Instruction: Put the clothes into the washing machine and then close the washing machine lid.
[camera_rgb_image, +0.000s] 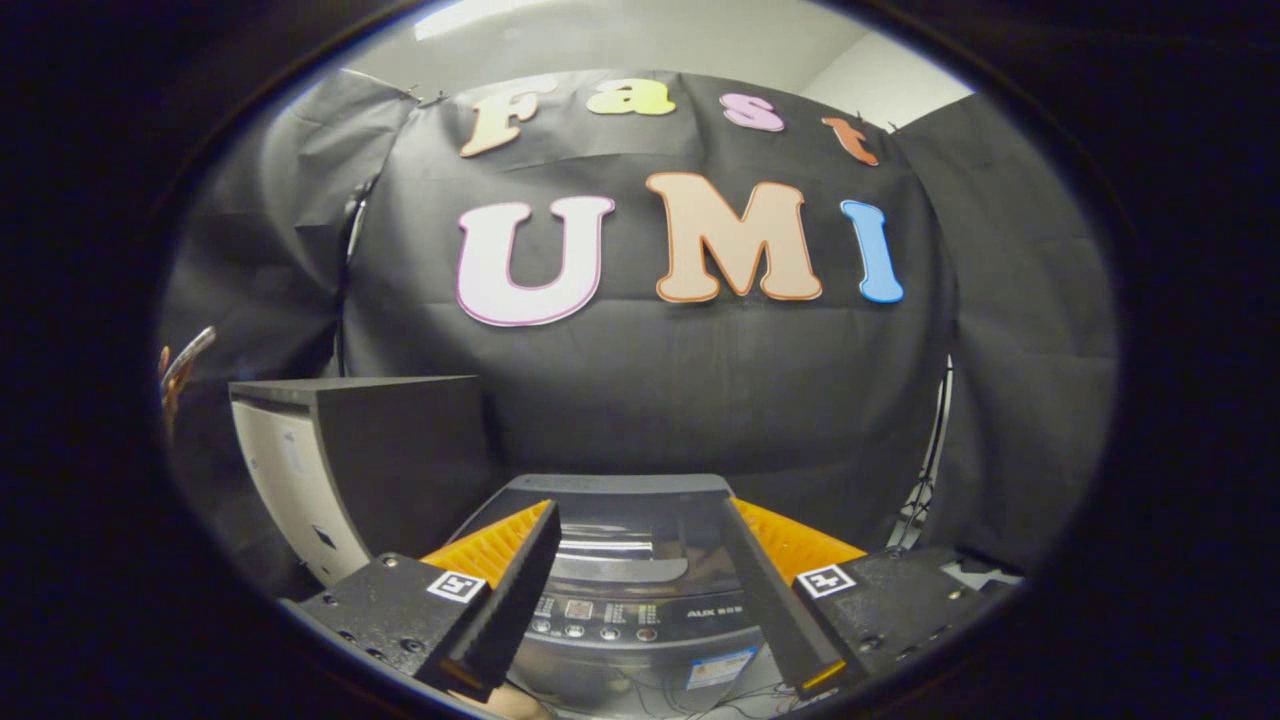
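A small grey washing machine (625, 585) stands just ahead of my gripper (640, 525), seen between and beyond the two fingers. Its lid (620, 545) lies flat and looks closed, with a glossy window in it. A control panel with buttons (600, 620) runs along the machine's near edge. The gripper is open, its fingers spread wide on either side of the machine's top, holding nothing between them. No clothes appear in this view.
A tall cabinet (340, 460) with a dark top and a pale side stands to the left of the washing machine. Black cloth walls hang behind and on both sides. A stand's thin legs (915, 520) show to the right of the machine.
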